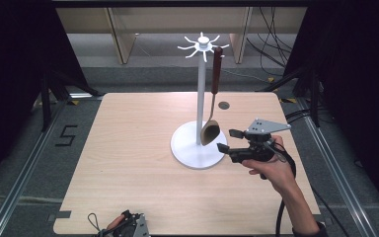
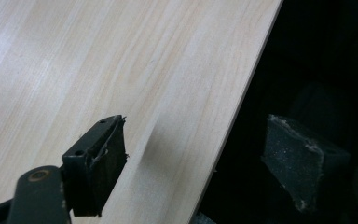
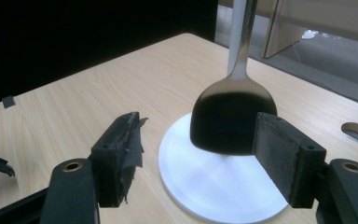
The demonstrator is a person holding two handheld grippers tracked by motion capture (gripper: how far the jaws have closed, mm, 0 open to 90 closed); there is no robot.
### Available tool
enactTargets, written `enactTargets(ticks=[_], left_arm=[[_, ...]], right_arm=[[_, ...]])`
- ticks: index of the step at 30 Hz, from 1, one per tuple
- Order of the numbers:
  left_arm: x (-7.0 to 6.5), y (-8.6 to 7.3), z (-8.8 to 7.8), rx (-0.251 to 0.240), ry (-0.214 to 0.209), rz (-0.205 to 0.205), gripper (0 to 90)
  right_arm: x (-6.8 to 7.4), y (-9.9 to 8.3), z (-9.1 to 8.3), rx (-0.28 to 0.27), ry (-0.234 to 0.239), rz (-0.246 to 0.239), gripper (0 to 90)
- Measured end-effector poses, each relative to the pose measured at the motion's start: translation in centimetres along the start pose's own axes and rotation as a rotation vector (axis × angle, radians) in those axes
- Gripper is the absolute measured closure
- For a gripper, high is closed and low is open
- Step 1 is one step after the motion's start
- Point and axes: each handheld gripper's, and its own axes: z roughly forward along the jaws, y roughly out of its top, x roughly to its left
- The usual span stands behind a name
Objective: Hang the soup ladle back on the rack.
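Note:
A white stand point(image 1: 200, 89) with a round base point(image 1: 190, 150) and hooks at its top rises from the middle of the wooden table. From one hook hangs a spoon point(image 1: 210, 131) with a brown handle, its bowl just above the base. My right gripper point(image 1: 227, 140) is open just right of the bowl. In the right gripper view the dark spoon bowl point(image 3: 228, 116) hangs beyond the open gripper point(image 3: 200, 149), close to the right jaw and not between the jaws. My left gripper point(image 1: 128, 224) is at the table's near edge, open point(image 2: 200, 158) and holding nothing.
The table point(image 1: 128, 148) has a small round hole point(image 1: 223, 105) behind the stand. In the left gripper view one jaw is over the wood and the other past the table's edge point(image 2: 242, 107). Cables lie on the floor beyond the table.

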Motion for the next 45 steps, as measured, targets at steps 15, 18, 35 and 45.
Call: enactTargets(ticks=[15,18,35,45], left_arm=[[0.0,0.0,-0.1,0.005,0.012,0.003,20.4],[0.0,0.0,-0.1,0.004,0.009,0.005,20.4],[-0.1,-0.1,-0.2,-0.003,0.013,-0.004,20.4],[-0.1,-0.2,-0.1,0.002,0.013,-0.002,20.5]], right_arm=[[0.7,-1.6,1.5,0.077,0.022,0.009,32.5],[0.7,-1.8,1.7,0.087,0.027,-0.025,32.5],[0.9,-4.1,0.7,0.143,0.024,-0.002,31.8],[0.8,-5.2,0.3,0.149,0.042,-0.032,31.4]])
